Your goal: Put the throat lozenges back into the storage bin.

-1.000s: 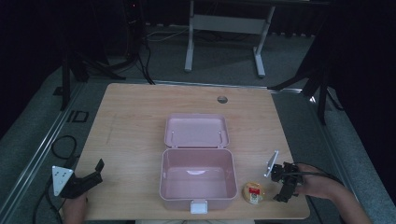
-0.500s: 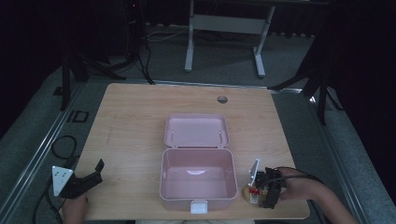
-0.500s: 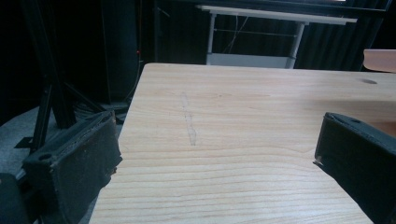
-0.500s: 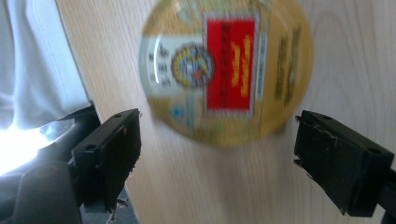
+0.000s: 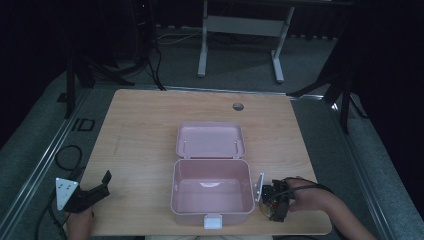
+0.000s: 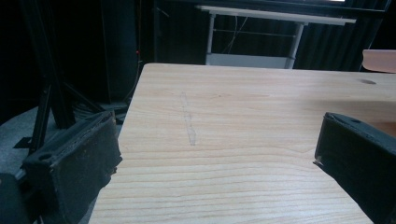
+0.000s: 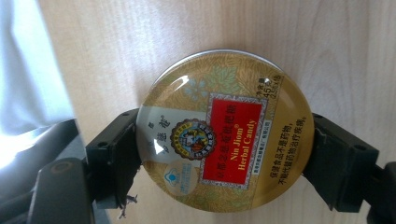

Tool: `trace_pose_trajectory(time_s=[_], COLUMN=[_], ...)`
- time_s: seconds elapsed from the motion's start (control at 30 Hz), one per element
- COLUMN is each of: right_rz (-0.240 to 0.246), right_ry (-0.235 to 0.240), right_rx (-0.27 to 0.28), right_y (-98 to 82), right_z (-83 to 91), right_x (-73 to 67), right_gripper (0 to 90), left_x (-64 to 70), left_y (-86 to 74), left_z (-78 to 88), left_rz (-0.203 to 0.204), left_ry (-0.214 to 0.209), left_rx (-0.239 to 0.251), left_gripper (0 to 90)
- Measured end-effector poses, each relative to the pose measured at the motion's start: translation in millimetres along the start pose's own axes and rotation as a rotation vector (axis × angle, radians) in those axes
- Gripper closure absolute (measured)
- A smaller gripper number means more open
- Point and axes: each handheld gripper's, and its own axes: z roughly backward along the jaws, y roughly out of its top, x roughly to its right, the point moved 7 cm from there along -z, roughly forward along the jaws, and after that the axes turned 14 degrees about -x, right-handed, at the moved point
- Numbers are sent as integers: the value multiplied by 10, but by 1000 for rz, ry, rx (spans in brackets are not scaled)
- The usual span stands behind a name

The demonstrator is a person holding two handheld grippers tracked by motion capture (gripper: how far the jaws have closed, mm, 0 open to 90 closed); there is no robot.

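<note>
right tool (image 7: 224, 154) now around candy tin (image 7: 224, 133)

A dim lab or recording studio. A light wooden table (image 5: 150, 130) with a round cable hole (image 5: 238, 106) stands on grey carpet (image 5: 240, 62), ringed by black curtains (image 5: 385, 55). Black stand legs (image 5: 80, 75) and loose cables (image 5: 155, 65) sit at its far left corner. A white-framed desk (image 5: 240, 30) stands farther back.
</note>
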Motion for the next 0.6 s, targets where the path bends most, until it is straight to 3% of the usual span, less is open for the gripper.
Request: trace_pose_trajectory(time_s=[0.6], right_rz=[-13], right_ry=[43], right_rx=[-27], right_y=[-230], right_z=[406], right_x=[-12], right_gripper=[200], left_x=[1], left_y=[-1], left_z=[-1], left_rz=[-2], left_ry=[2], left_rx=[-2], left_gripper=[3])
